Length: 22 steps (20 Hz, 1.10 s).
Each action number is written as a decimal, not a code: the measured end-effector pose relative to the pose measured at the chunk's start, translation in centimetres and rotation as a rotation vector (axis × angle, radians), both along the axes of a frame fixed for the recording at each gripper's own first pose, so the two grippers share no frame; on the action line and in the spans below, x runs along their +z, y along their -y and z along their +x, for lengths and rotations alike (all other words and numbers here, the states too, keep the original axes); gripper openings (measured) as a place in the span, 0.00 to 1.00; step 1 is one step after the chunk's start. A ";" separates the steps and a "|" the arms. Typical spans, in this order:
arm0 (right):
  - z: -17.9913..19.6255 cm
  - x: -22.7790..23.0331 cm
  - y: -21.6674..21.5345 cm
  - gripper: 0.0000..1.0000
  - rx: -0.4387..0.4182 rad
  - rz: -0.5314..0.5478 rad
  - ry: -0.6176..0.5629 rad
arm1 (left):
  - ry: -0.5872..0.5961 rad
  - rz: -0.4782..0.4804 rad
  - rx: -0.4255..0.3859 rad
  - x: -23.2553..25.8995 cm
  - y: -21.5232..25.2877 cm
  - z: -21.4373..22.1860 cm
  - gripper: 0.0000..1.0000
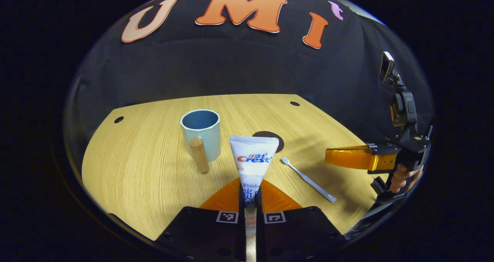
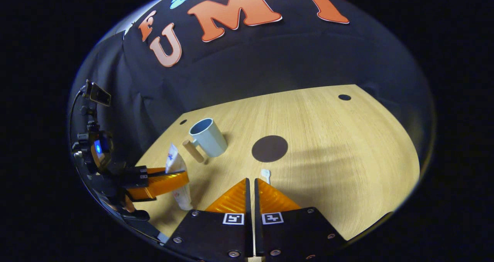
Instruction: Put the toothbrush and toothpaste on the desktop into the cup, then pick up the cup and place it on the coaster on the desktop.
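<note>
Holding the toothpaste [image 1: 252,161] upright above the wooden worktop [image 1: 135,169], with the left gripper [image 1: 251,194] clamped on the lower part of the tube and the crimped end pointing up. Seen from the right gripper view, same tube [image 2: 175,169] raised off the wood between the left gripper's fingers [image 2: 166,183], a hand wrapped round the handle below. Standing behind and left of the tube, the pale blue cup [image 1: 201,132], open mouth up, wooden handle [image 1: 199,154] turned toward the camera. Lying flat on the worktop to the right, the toothbrush [image 1: 307,179], bristle end nearest the dark round coaster [image 1: 274,137], which sits partly hidden behind the tube. Hovering near the toothbrush handle, the right gripper [image 1: 332,157], fingers drawn together with nothing between them; in its own view, brush head [image 2: 265,174] just beyond the closed fingertips [image 2: 251,186], coaster [image 2: 269,148] farther on, cup [image 2: 208,137] well to the left.
</note>
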State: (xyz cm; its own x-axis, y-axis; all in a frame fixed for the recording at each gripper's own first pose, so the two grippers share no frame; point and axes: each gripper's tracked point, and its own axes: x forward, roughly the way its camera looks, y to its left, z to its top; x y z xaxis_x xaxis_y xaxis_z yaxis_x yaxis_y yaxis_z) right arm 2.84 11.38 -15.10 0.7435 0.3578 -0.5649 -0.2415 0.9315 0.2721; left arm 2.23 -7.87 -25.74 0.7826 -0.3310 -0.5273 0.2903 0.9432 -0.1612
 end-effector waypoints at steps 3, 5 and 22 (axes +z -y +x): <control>-0.3 -2.1 -0.6 0.02 0.007 -0.015 -0.076 | -0.014 -0.004 -0.002 0.6 -0.3 0.4 0.10; -1.0 -3.5 -0.5 0.11 0.024 -0.052 -0.126 | -0.018 -0.002 -0.004 0.5 -0.5 0.3 0.10; -0.3 -8.2 -1.1 0.04 0.064 -0.214 -0.191 | 0.187 -0.121 0.105 9.4 -4.1 3.8 0.10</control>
State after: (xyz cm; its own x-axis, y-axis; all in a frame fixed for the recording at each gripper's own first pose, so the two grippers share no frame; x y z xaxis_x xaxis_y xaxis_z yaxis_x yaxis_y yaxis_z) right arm 2.55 12.52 -23.28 0.5958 0.2584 -0.7604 -0.2653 0.9570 0.1174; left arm 6.03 -3.73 -16.34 0.8960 -0.2951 -0.3317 0.2273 0.9467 -0.2281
